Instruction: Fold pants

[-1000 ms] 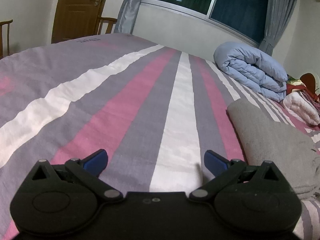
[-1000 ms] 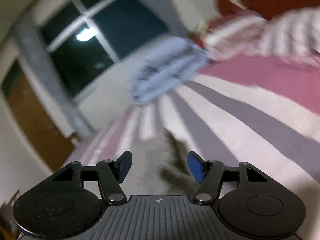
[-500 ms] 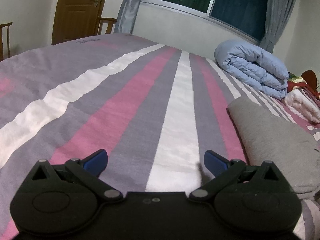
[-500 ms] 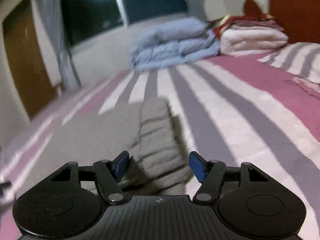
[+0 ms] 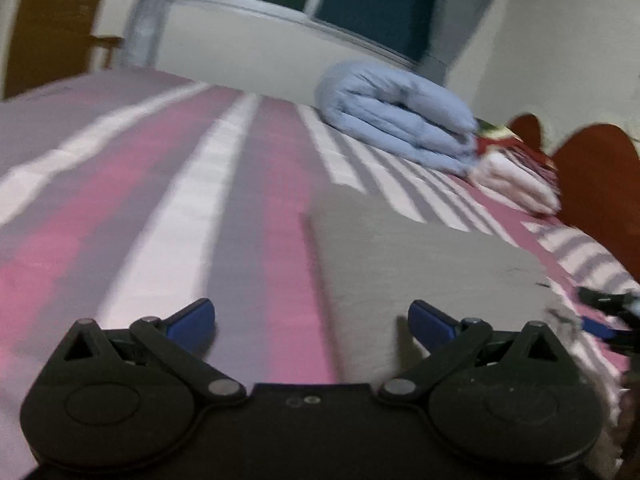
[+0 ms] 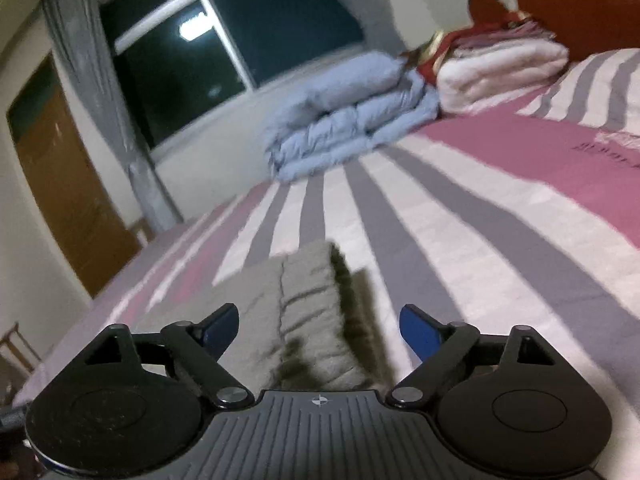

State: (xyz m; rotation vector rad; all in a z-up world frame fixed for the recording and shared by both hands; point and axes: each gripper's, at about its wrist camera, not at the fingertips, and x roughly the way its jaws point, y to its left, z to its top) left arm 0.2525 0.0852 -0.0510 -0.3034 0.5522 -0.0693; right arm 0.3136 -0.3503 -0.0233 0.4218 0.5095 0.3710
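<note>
Both grippers stand spread wide with nothing between their blue pads: the left gripper hovers over the long left edge of the grey pants, and the right gripper straddles the ribbed waistband, apparently placed to take hold of opposite sides for a fold. Those pants lie flat in a neat oblong on the striped bedspread, likely chosen as a broad, even folding surface. Farther off, a folded blue duvet and white blankets sit stacked near the headboard, well apart from the work.
</note>
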